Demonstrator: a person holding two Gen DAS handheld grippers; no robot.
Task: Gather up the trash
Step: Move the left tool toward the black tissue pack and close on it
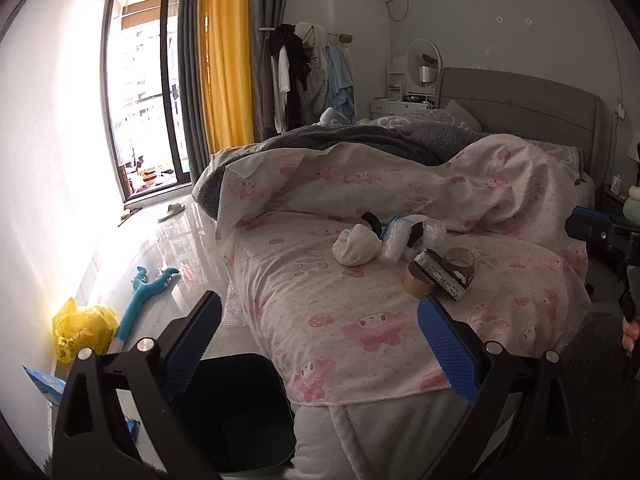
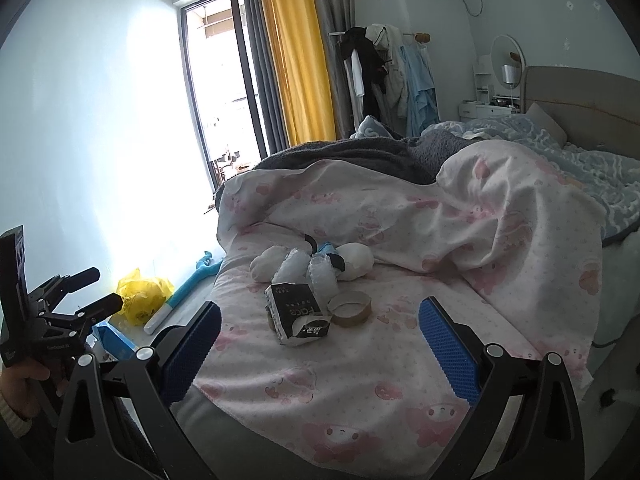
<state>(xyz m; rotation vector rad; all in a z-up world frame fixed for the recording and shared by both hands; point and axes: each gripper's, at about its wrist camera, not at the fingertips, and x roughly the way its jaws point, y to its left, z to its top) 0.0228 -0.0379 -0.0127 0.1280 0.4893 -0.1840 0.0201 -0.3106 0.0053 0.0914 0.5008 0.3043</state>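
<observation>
Blue ribbed pads, black frames — both sets of tongs gape wide and carry nothing. The left tongs (image 1: pixel 318 340) hover over the foot of the bed, above the dark bin (image 1: pixel 240 408) on the floor, touching nothing. The right tongs (image 2: pixel 320 340) hang over the pink cartoon-print sheet (image 2: pixel 360 392), pads clear of the fabric, aimed straight at the litter.

And there's the trash, bunched mid-bed on that soft dotted sheet: a torn black carton (image 2: pixel 298 314), boxy and crumpled, with its ripped end toward the right wrist camera and its long axis running away toward the folded duvet. Touching it on the right, a brown cardboard tape ring (image 2: pixel 350 309) lies flat, hollow side up. Just behind them, crinkly clear bubble wrap (image 2: pixel 320 274) sits among rounded white plush lumps (image 2: pixel 358 266).

Down on the glossy floor beside the bed, a crumpled yellow plastic bag (image 1: pixel 82 330) rests near the wall.
</observation>
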